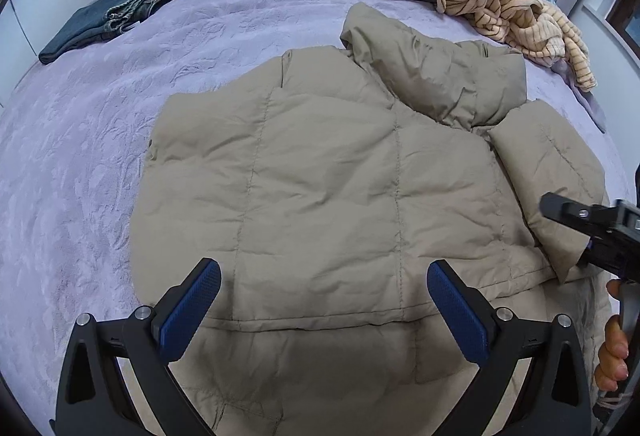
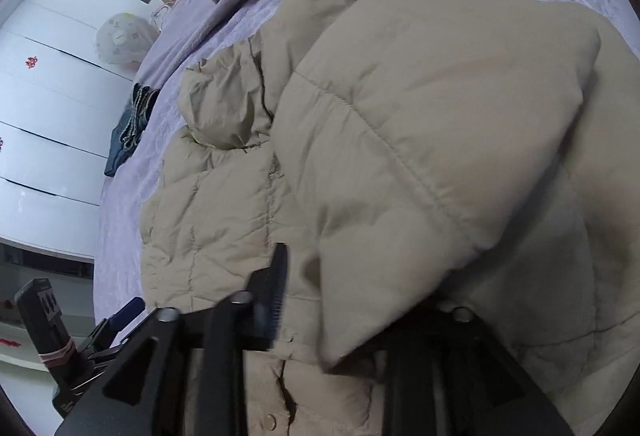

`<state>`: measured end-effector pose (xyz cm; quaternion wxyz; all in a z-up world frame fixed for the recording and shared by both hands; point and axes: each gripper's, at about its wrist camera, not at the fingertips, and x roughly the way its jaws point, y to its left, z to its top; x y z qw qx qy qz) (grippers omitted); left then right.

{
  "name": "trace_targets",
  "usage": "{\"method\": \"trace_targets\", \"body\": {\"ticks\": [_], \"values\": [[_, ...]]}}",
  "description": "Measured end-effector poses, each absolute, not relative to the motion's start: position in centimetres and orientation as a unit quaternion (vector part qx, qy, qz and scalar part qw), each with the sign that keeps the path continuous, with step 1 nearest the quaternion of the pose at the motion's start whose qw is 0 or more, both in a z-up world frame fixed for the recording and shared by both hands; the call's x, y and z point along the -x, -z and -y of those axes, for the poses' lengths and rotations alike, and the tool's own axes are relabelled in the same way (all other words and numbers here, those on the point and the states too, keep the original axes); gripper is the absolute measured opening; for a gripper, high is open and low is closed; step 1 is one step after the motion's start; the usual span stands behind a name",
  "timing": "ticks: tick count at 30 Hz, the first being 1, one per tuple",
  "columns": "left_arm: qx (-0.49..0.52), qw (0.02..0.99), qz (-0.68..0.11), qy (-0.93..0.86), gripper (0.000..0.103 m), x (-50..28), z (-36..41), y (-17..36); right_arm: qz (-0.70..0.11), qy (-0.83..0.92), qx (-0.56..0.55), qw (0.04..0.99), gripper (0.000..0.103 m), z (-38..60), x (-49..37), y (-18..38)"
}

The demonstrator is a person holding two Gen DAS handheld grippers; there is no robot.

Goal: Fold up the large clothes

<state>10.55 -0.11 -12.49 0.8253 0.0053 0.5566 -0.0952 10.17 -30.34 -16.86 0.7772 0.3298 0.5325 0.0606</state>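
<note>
A: Where does the khaki quilted down jacket (image 1: 340,172) lie from the tongs?

B: It is spread flat on the bed with the lilac embossed cover (image 1: 88,140). In the left wrist view it runs from 6 o'clock, under the left tongs (image 1: 324,310), up to its collar at about 1 o'clock, so its long axis goes hem-near to collar-far. The left tongs stand spread, blue pads apart, with nothing between them, hovering above the hem band.

A: And the right side?

B: The right tongs (image 1: 560,212) come in at 3 o'clock, just beside the folded sleeve (image 1: 560,172). In their own view a puffy fold of jacket (image 2: 440,140) bulges over them from 12 to 3 o'clock. The jaws look spread; one finger (image 2: 276,292) shows and the other is hidden by cloth, so whether any fabric is pinched I cannot tell for sure, though I think not.

A: Which hand is nearer the next fold?

B: I judge the left, which is centred on the hem; the right sits at the sleeve edge.

A: Any writing?

B: No brand or label reads on the jacket. Small red marks (image 2: 31,62) sit on the white wardrobe doors (image 2: 52,108) at 9 o'clock, too small to read.
</note>
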Motion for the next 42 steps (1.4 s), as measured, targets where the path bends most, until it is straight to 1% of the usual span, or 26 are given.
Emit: {"method": "trace_targets", "body": {"ticks": [1,4,8,10,11,12,13,14,16,18,21,24,26,27,28,29,30,31,33,34,35,40,41,42], "values": [[-0.004,0.827,-0.554,0.097,0.103,-10.8,0.1,12.3,-0.523,-0.064,-0.331,0.783,0.080,30.5,-9.7,15.8],[0.001,0.832,-0.548,0.092,0.103,-11.7,-0.2,11.9,-0.503,-0.051,-0.350,0.788,0.080,32.2,-8.5,13.6],[0.022,0.835,-0.543,0.085,0.103,-12.8,-1.3,11.7,-0.460,0.010,-0.449,0.766,0.080,37.1,-7.0,13.8],[0.028,0.836,-0.541,0.082,0.103,-13.2,-2.1,11.6,-0.431,0.038,-0.501,0.749,0.075,39.3,-6.7,14.5],[0.030,0.837,-0.540,0.078,0.103,-13.4,-2.5,11.6,-0.418,0.051,-0.518,0.744,0.059,40.0,-6.8,14.7],[0.033,0.838,-0.540,0.075,0.103,-13.5,-2.9,11.6,-0.416,0.062,-0.521,0.743,0.026,40.3,-7.1,14.7],[0.038,0.837,-0.541,0.073,0.103,-13.7,-3.4,11.7,-0.419,0.067,-0.514,0.746,0.011,40.2,-7.8,14.6],[0.047,0.836,-0.542,0.073,0.103,-13.8,-4.0,11.7,-0.417,0.057,-0.502,0.756,0.007,39.6,-8.5,14.2],[0.071,0.832,-0.545,0.081,0.103,-14.0,-5.1,11.8,-0.420,0.022,-0.450,0.788,0.007,36.9,-10.3,12.6],[0.097,0.827,-0.545,0.094,0.103,-14.0,-6.1,11.9,-0.433,-0.023,-0.373,0.820,0.007,32.7,-11.9,10.7],[0.133,0.821,-0.544,0.110,0.103,-13.9,-7.4,11.8,-0.464,-0.087,-0.255,0.844,0.007,25.7,-13.0,9.3],[0.179,0.810,-0.541,0.135,0.103,-13.7,-8.5,11.6,-0.501,-0.127,-0.159,0.841,0.007,19.5,-12.7,10.0],[0.218,0.798,-0.539,0.160,0.103,-13.7,-9.1,11.4,-0.528,-0.138,-0.130,0.828,0.007,16.9,-12.4,11.4],[0.235,0.791,-0.538,0.173,0.103,-13.8,-9.2,11.4,-0.543,-0.140,-0.124,0.819,0.011,16.2,-12.3,12.1],[0.249,0.783,-0.539,0.187,0.103,-14.0,-9.2,11.4,-0.557,-0.138,-0.116,0.811,0.012,15.5,-12.2,12.9],[0.259,0.774,-0.541,0.201,0.103,-14.1,-8.9,11.5,-0.569,-0.135,-0.112,0.804,0.014,15.2,-12.1,13.6],[0.264,0.768,-0.544,0.213,0.103,-14.3,-8.5,11.6,-0.577,-0.137,-0.114,0.797,0.023,15.2,-11.9,14.0],[0.263,0.763,-0.547,0.223,0.103,-14.4,-8.0,11.7,-0.582,-0.136,-0.122,0.792,0.029,15.4,-11.6,14.2],[0.248,0.758,-0.554,0.239,0.103,-14.6,-6.5,11.9,-0.582,-0.136,-0.147,0.788,0.063,16.8,-10.9,14.1],[0.239,0.754,-0.559,0.247,0.103,-14.6,-5.7,12.0,-0.578,-0.136,-0.169,0.787,0.068,17.9,-10.3,13.7],[0.232,0.750,-0.565,0.254,0.103,-14.6,-4.8,12.2,-0.576,-0.131,-0.187,0.785,0.071,19.1,-9.7,13.5],[0.206,0.736,-0.585,0.270,0.103,-15.0,-1.0,13.7,-0.566,-0.053,-0.318,0.759,0.071,28.3,-5.1,14.2],[0.202,0.735,-0.587,0.271,0.099,-15.1,-0.4,14.0,-0.558,-0.031,-0.352,0.750,0.071,30.3,-3.9,14.8],[0.198,0.735,-0.589,0.272,0.091,-15.3,0.2,14.2,-0.549,-0.009,-0.387,0.741,0.071,32.3,-2.7,15.4]]}}
